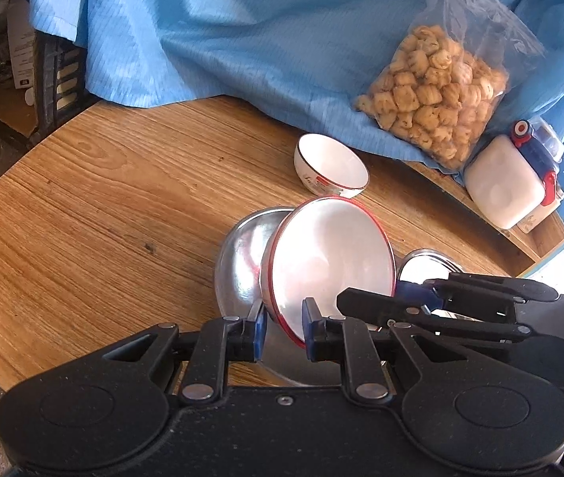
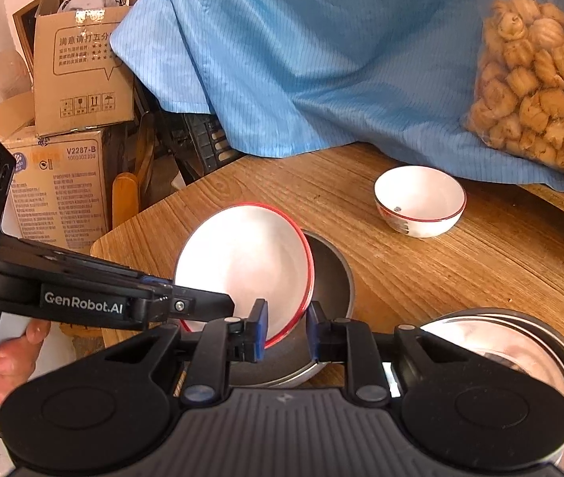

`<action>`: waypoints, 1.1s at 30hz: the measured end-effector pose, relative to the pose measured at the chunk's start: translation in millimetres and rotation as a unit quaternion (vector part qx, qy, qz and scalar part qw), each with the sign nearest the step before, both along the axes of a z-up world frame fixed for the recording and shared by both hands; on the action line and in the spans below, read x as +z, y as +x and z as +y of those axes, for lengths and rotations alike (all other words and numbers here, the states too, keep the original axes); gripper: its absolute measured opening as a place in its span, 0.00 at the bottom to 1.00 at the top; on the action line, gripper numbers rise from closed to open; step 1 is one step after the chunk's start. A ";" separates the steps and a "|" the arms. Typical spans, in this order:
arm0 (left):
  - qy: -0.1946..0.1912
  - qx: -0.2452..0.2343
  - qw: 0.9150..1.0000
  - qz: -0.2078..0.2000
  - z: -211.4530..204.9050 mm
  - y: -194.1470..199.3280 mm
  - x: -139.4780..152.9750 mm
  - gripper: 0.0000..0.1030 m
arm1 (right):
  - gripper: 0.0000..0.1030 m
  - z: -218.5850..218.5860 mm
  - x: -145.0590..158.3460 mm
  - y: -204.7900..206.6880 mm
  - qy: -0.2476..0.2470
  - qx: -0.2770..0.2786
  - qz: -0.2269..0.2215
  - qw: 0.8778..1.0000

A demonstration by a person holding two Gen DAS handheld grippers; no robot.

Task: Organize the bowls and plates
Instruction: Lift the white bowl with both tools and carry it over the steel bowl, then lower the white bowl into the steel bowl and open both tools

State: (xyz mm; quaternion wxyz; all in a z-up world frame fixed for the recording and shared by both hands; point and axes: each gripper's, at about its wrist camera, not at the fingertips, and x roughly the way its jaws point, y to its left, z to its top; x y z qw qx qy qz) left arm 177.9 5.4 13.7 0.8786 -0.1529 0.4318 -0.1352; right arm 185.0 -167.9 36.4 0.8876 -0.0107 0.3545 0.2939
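Note:
A white bowl with a red rim (image 1: pixel 331 256) (image 2: pixel 244 262) is held tilted over a steel plate (image 1: pixel 240 260) (image 2: pixel 331 274) on the wooden table. My left gripper (image 1: pixel 284 328) has its blue pads on either side of the bowl's near rim and is shut on it. My right gripper (image 2: pixel 285 328) also straddles the rim, with the rim against the left pad and a gap at the right pad; it shows from the side in the left wrist view (image 1: pixel 417 296). A small white patterned bowl (image 1: pixel 329 166) (image 2: pixel 420 200) stands farther back. A second steel dish (image 1: pixel 427 266) (image 2: pixel 512 361) lies to the right.
A blue cloth (image 1: pixel 262 31) (image 2: pixel 321 51) covers the table's back. A clear bag of snacks (image 1: pixel 441 87) (image 2: pixel 540 79) leans on it. A white container with a red clasp (image 1: pixel 508 183) stands at the right. Cardboard boxes (image 2: pixel 75 119) stand beyond the table's left edge.

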 end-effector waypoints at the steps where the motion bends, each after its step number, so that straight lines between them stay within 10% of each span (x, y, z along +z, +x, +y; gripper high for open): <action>1: 0.001 0.000 1.000 0.000 0.3 -0.1 0.2 0.19 | 0.23 0.3 0.0 0.5 0.000 0.001 0.001 1.000; 33: 0.047 -0.033 0.998 0.039 -12.4 15.5 4.9 0.31 | 0.30 12.9 2.8 28.1 -0.057 0.036 0.065 0.996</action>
